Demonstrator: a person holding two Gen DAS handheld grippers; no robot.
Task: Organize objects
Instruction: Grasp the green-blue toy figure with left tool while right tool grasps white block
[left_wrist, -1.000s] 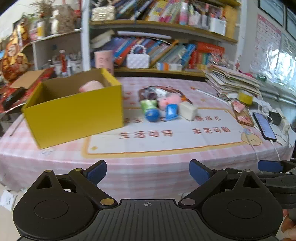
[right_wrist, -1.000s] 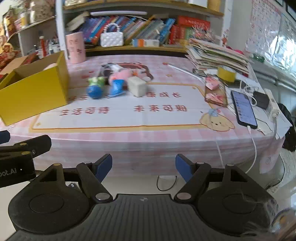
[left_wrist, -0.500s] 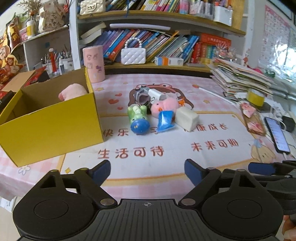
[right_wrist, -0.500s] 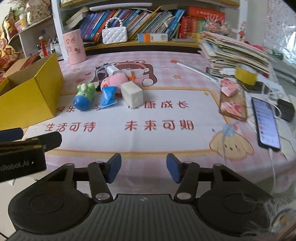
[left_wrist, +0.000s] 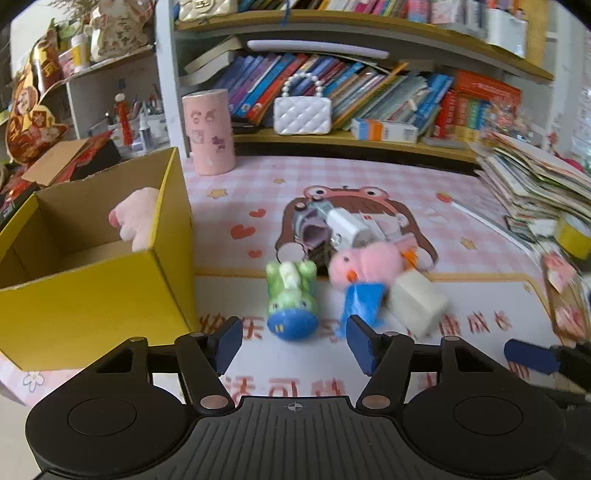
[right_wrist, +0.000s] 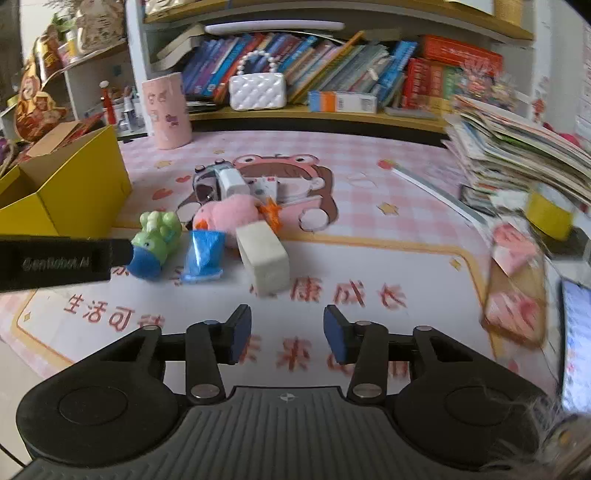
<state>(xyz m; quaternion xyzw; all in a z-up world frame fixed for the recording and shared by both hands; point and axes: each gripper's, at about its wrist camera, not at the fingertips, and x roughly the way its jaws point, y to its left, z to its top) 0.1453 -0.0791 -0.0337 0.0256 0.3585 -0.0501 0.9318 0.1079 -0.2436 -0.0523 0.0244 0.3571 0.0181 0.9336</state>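
One open yellow cardboard box (left_wrist: 92, 306) holding one pink plush (left_wrist: 138, 218). Right of that box, clustered: one cream foam block (right_wrist: 263, 258), one pink plush chick (right_wrist: 229, 212), one green-and-blue toy (left_wrist: 291, 301), one blue packet (right_wrist: 204, 254). Left gripper (left_wrist: 293, 341) and right gripper (right_wrist: 287, 332): two, both spread wide, gripping nothing.

Ahead of the jaws lie one green-and-blue toy (left_wrist: 291, 299), one pink plush (left_wrist: 364, 264), one blue packet (left_wrist: 362, 301), one white block (left_wrist: 417, 302) and one white gadget (left_wrist: 340, 223). Left: one yellow box (left_wrist: 85, 295).
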